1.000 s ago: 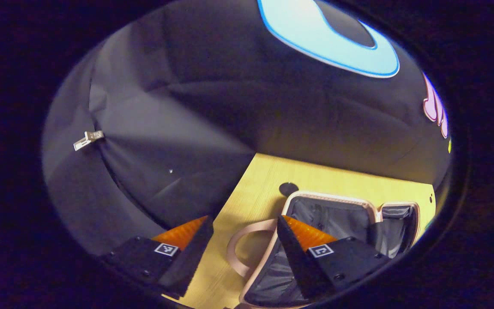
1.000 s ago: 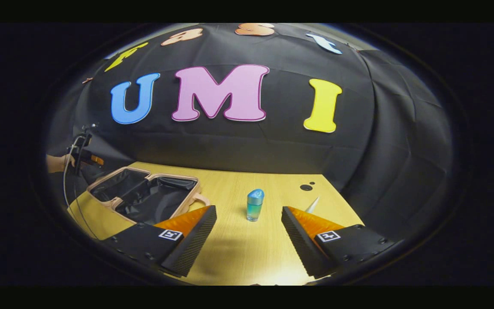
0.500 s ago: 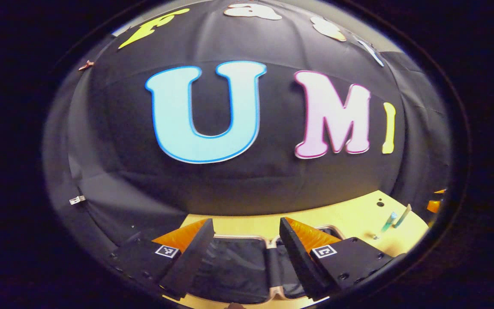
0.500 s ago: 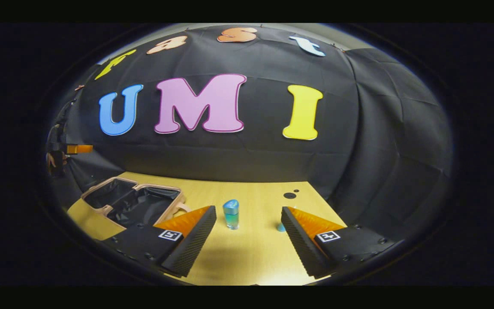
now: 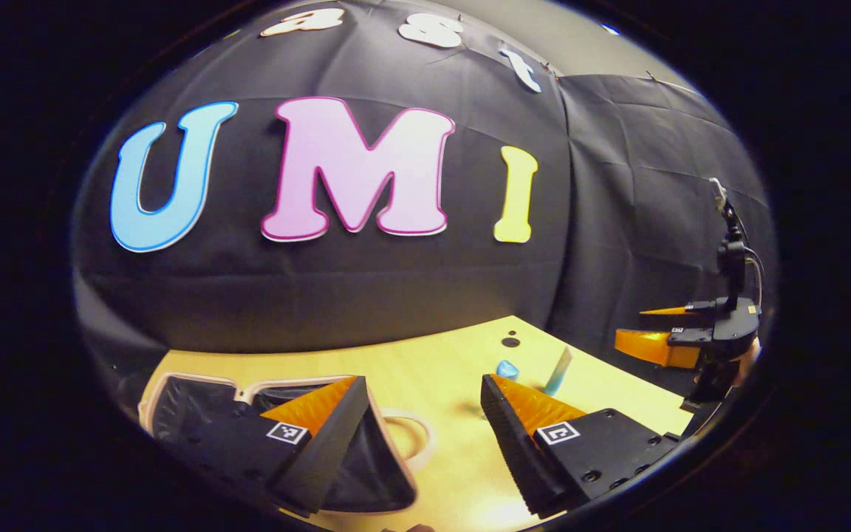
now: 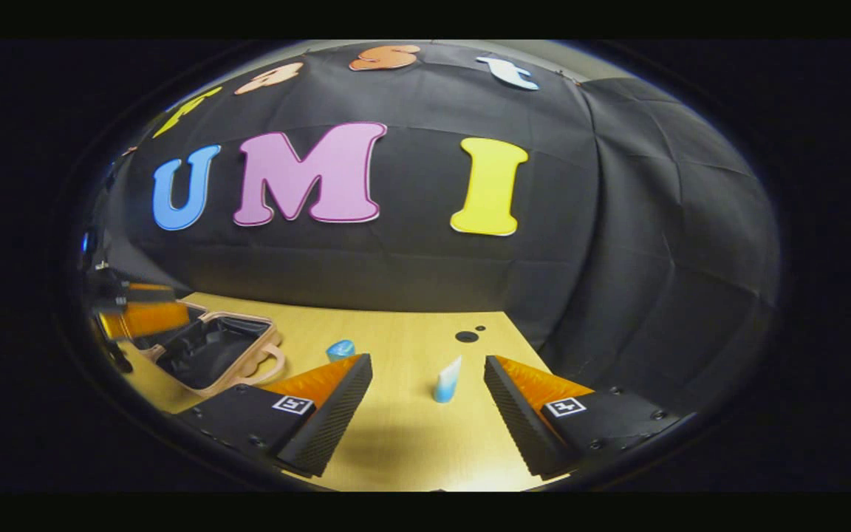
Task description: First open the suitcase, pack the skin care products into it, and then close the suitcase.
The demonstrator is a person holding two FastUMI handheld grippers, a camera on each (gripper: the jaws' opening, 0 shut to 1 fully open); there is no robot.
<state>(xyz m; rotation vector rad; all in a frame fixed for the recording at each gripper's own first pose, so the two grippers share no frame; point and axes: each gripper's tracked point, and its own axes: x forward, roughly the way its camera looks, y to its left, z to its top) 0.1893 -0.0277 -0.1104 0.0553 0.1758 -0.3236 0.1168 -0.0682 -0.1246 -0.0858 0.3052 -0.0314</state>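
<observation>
Nearest to me, my right gripper (image 6: 428, 410) stood wide open and empty above the table (image 6: 411, 451), its two fingers spread with bare wood between them. Just beyond and between those fingers stood the white and blue tube (image 6: 448, 380), upright on its cap and apart from both fingers. Off to the left, its lower part hidden by my near finger, was the blue-capped bottle (image 6: 340, 349), also on the table. My left gripper (image 5: 424, 428) was likewise open and carrying nothing. In the left gripper view, the suitcase (image 5: 196, 391) lay open flat on the table under its left finger, dark lining up and its pale loop handle (image 5: 414, 436) pointing toward the middle of the table. Farther along, in the right gripper view, that suitcase (image 6: 211, 353) sat well apart from both products, on the left side of the table.

I judged the opening step done and the packing just starting, since neither product was yet inside. The next move, as I read it, called for bringing my right gripper forward and down until the tube sat squarely between the fingers, then closing gently, as a tall narrow tube on its cap would tip at a nudge from one side.
</observation>
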